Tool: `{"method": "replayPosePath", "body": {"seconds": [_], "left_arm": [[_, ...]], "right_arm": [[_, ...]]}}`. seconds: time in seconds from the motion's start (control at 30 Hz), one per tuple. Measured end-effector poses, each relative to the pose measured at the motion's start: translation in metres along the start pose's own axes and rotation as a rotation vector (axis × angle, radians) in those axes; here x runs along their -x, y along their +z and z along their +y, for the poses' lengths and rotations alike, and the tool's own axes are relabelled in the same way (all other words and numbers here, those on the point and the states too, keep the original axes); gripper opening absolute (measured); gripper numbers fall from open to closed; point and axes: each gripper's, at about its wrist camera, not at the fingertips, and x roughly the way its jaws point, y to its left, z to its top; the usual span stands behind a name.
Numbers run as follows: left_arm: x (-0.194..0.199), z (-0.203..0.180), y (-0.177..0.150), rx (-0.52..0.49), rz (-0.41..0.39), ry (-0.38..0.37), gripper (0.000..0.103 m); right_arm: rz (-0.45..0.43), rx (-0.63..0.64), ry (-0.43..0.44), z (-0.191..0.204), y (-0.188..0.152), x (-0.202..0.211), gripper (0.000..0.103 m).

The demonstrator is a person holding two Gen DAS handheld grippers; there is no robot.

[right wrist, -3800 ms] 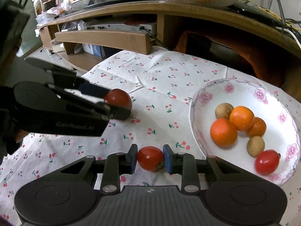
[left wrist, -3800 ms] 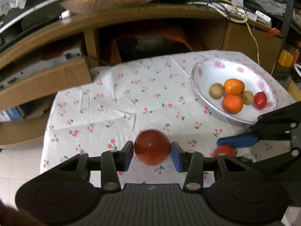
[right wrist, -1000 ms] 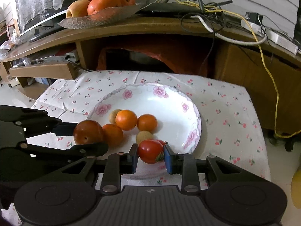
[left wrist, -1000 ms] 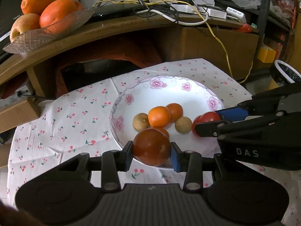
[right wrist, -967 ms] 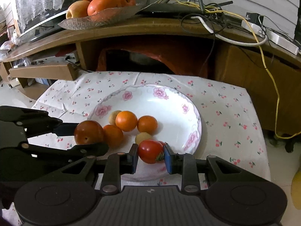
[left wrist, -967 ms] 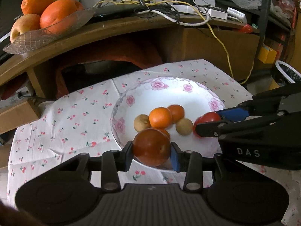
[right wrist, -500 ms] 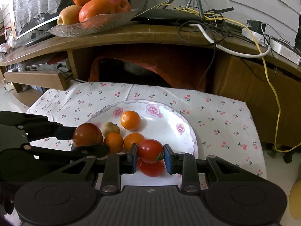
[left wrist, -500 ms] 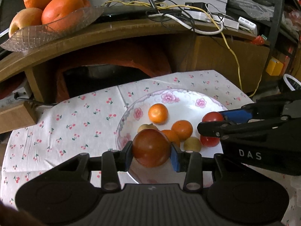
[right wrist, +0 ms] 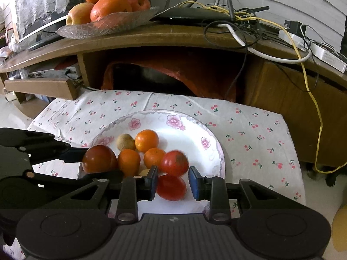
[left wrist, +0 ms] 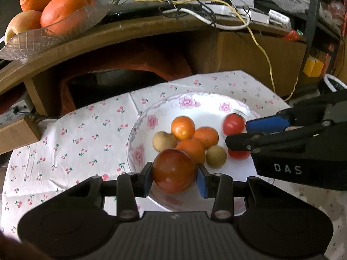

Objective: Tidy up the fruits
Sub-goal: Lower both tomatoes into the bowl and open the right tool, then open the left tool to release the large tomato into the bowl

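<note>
My left gripper (left wrist: 174,176) is shut on a large dark red tomato (left wrist: 174,170) and holds it over the near left rim of the white flowered bowl (left wrist: 141,130). The same tomato shows in the right wrist view (right wrist: 99,158). My right gripper (right wrist: 172,182) is open over the bowl's near right part (right wrist: 213,151). A blurred red tomato (right wrist: 174,163) is just ahead of its jaws, free of them, above another red tomato (right wrist: 171,187) lying in the bowl. Several oranges (right wrist: 146,140) and two brown fruits (right wrist: 125,142) lie in the bowl.
The bowl stands on a cherry-print cloth (right wrist: 249,130). Behind it is a wooden TV stand (right wrist: 173,36) with a glass dish of oranges and apples (right wrist: 104,6) and tangled cables (right wrist: 249,28). A yellow cable (right wrist: 314,108) hangs at the right.
My right gripper has opened and let go of its tomato, which is now loose over the bowl. Both grippers have risen a little. My left gripper still holds its tomato.
</note>
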Motion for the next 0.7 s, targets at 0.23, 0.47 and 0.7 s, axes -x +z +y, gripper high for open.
{"method": "replayPosePath", "body": {"seconds": [0.23,0.47,0.7], "left_arm": [[0.002,-0.003,-0.002,-0.004,0.004,-0.007,0.046],[0.009,-0.002,0.0,0.011,-0.005,0.0,0.047],[0.02,-0.003,-0.001,0.024,-0.023,0.006,0.05]], "right_arm": [[0.013,-0.003,-0.004,-0.003,-0.004,0.003,0.042],[0.018,-0.017,0.001,-0.007,-0.006,0.007,0.042],[0.001,-0.051,-0.015,-0.014,-0.006,0.018,0.042]]}}
